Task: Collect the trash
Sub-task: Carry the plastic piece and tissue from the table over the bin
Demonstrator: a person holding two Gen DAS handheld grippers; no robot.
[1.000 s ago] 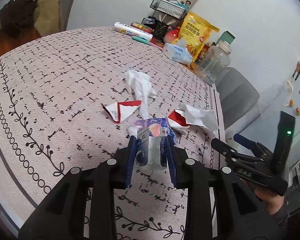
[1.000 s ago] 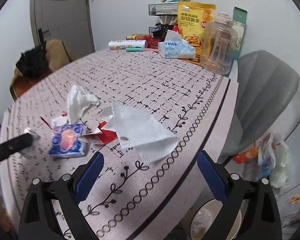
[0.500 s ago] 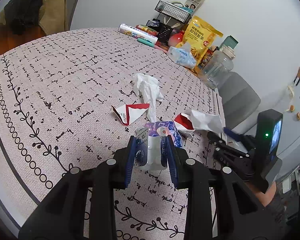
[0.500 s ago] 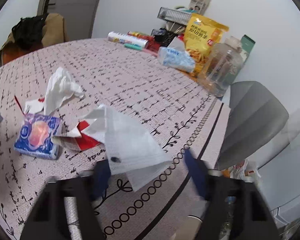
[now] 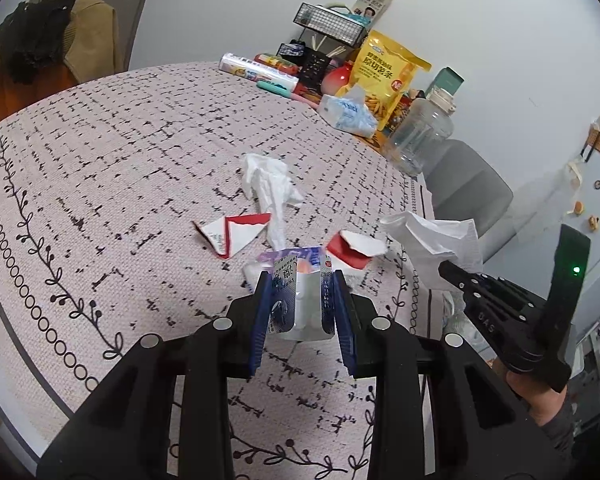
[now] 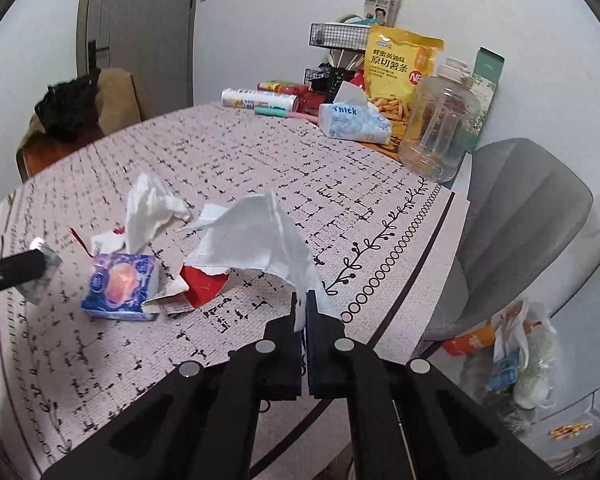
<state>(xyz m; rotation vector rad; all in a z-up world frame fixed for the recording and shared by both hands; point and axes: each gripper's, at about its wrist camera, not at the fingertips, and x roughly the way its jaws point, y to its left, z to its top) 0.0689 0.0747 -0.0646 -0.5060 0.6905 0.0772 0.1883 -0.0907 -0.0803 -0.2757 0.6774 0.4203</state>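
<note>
At the bottom centre of the left wrist view, the left gripper (image 5: 302, 300) is clamped on a silvery blister pack (image 5: 300, 308), its blue pads pressing the pack's two folded sides above the patterned tablecloth (image 5: 120, 168). At the bottom centre of the right wrist view, the right gripper (image 6: 301, 312) has its fingers pinched together on a corner of a white paper sheet (image 6: 256, 236), which lifts off the cloth near the table's edge. Just beyond, left of centre in that view, a blue-and-purple tissue packet (image 6: 120, 284) lies flat, touching a torn red-and-white wrapper (image 6: 198, 286). Behind the packet a crumpled white tissue (image 6: 148, 208) stands bunched up. In the left wrist view a second red-and-white wrapper scrap (image 5: 232, 232) lies beside that tissue at mid-frame. Toward the upper right of both views, at the table's far end, stand a soft tissue pack (image 6: 354, 120), a clear plastic jar (image 6: 440, 124) and a yellow snack bag (image 6: 400, 68) with a wire rack (image 6: 340, 36) behind. At the right of the right wrist view a grey chair (image 6: 520, 216) sits by the table, with a bag of rubbish (image 6: 516, 360) on the floor below it.
</note>
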